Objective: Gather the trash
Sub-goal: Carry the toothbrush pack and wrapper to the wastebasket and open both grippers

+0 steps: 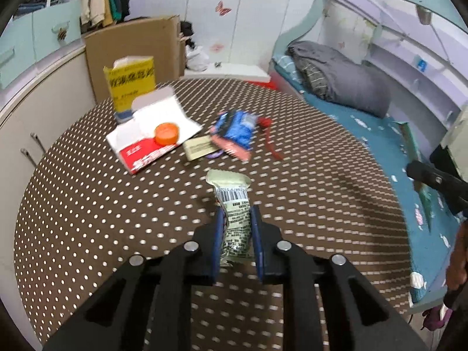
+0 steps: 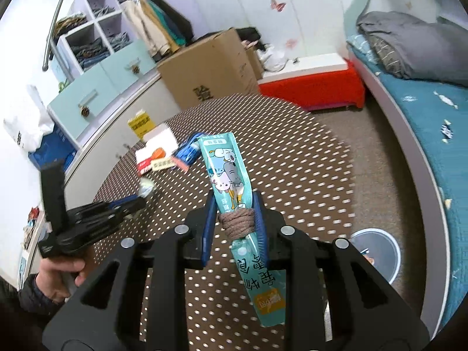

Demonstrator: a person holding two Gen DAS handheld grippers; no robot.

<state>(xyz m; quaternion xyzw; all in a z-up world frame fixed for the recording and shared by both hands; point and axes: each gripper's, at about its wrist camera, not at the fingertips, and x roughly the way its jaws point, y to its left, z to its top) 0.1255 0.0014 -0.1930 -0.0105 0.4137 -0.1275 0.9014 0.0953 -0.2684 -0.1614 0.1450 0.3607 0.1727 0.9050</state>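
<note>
My left gripper (image 1: 237, 213) is shut on a pale green snack wrapper (image 1: 232, 201) with a barcode, held above the brown polka-dot table (image 1: 87, 204). My right gripper (image 2: 235, 204) is shut on a teal cartoon-printed wrapper (image 2: 226, 169) tied round with brown cord (image 2: 237, 222). On the table farther off lie a blue and pink wrapper (image 1: 235, 133), a red string (image 1: 270, 140), a beige card (image 1: 200, 147) and an open red and white box (image 1: 152, 137) with an orange lid (image 1: 166, 134) on it. In the right wrist view, the left gripper (image 2: 140, 201) appears at the left, held by a hand (image 2: 58, 275).
A yellow book (image 1: 131, 83) stands at the table's far edge. A cardboard box (image 2: 204, 73) and a red bench (image 2: 313, 87) stand beyond the table. A white bin (image 2: 377, 251) sits on the floor to the right, beside the bed (image 2: 424, 122). Cabinets (image 1: 35, 111) line the left.
</note>
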